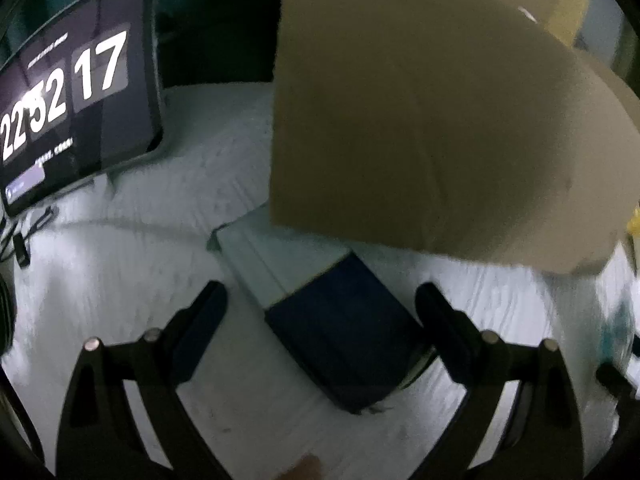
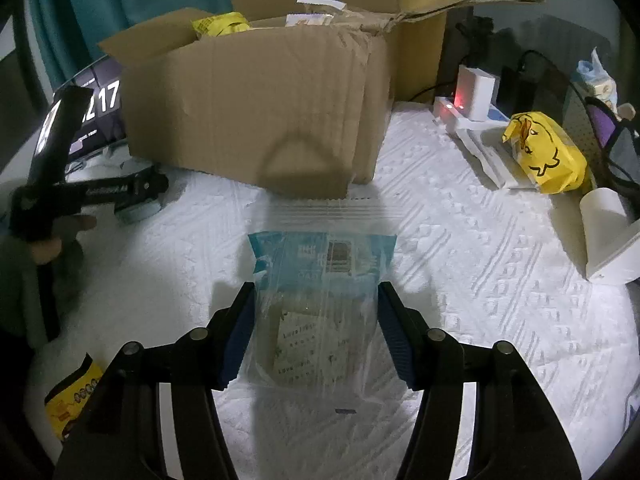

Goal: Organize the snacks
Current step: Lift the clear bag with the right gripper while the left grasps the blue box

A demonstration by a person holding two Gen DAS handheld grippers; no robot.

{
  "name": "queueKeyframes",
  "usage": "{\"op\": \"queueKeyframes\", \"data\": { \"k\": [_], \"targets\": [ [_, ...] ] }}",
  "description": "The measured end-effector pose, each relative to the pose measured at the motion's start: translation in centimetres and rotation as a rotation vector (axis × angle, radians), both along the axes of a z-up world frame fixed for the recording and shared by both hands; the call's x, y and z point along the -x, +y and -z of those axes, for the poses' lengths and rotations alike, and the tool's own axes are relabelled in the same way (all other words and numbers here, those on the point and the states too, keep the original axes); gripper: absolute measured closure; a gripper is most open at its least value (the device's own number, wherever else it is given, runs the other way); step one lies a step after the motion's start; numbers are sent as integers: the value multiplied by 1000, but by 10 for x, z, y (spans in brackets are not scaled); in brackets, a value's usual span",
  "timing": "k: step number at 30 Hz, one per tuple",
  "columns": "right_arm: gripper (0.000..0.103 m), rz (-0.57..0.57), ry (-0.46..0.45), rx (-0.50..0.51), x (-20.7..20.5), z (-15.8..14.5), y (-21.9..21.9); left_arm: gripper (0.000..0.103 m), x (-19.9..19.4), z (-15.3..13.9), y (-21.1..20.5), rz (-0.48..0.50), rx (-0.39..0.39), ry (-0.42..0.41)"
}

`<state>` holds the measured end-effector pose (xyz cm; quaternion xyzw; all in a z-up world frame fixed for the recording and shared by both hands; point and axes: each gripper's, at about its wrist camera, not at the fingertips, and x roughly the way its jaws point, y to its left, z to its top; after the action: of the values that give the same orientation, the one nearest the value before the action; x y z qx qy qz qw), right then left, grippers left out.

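Note:
My right gripper (image 2: 316, 332) is shut on a clear zip bag (image 2: 320, 320) that holds a blue snack packet (image 2: 320, 256) and a printed packet. Its blue pads press the bag's two sides just above the white cloth (image 2: 460, 280). Right behind the bag stands an open cardboard box (image 2: 256, 104) with a yellow packet (image 2: 220, 24) and a white one showing at its top. My left gripper (image 1: 320, 308) is open over a dark blue and white packet (image 1: 332, 332), which lies flat on the cloth beside the box (image 1: 420, 120). This view is blurred.
A tablet showing a clock (image 1: 76, 108) leans at the far left. A yellow duck-print bag (image 2: 548, 152), a white charger (image 2: 476, 96) and a paper roll (image 2: 604, 232) sit to the right. A yellow snack packet (image 2: 70, 400) lies at the near left, below a hand (image 2: 48, 248).

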<state>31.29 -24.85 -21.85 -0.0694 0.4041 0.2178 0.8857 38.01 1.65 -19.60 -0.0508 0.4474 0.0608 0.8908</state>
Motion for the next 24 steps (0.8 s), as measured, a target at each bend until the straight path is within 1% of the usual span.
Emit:
{"op": "queueKeyframes", "data": {
  "k": [1,3,4,5,6,7,8,13,17,18,19,20,21,22,23,24],
  "targets": [
    [40,-2,1,1,0,1,0,10,3,-1,0,13,-3,-3],
    [40,-4,1,1,1,1,0,19,18,-4,0,54,-17,-12],
    [40,-4,1,1,2,1,0,29,25,-5,2,63,-19,-15],
    [40,-5,-2,1,3,0,0,34,29,-7,3,72,-22,-18],
    [41,-5,-4,1,4,-1,-1,37,45,-8,7,91,-19,-20],
    [41,-6,-7,2,5,-3,-1,43,50,-9,9,102,-20,-22],
    [41,-7,-10,3,7,-4,0,46,55,-10,10,110,-17,-24],
    [41,-17,-29,13,19,-14,8,47,84,-17,22,135,19,-32],
    [42,-30,-57,25,32,-26,16,47,109,-31,35,139,60,-70],
    [42,-32,-64,27,35,-29,17,48,117,-31,29,137,67,-79],
    [43,-34,-70,29,38,-31,19,48,111,-27,39,138,79,-89],
    [43,-38,-78,32,42,-35,21,48,119,-30,41,141,89,-99],
    [43,-40,-84,33,44,-37,24,48,126,-42,43,145,98,-116],
    [43,-42,-90,33,47,-40,26,48,120,-44,38,149,100,-127],
    [44,-46,-101,31,50,-44,28,48,124,-51,37,156,105,-143],
    [44,-48,-108,30,52,-47,29,48,123,-50,43,161,112,-157]
  ]
}}
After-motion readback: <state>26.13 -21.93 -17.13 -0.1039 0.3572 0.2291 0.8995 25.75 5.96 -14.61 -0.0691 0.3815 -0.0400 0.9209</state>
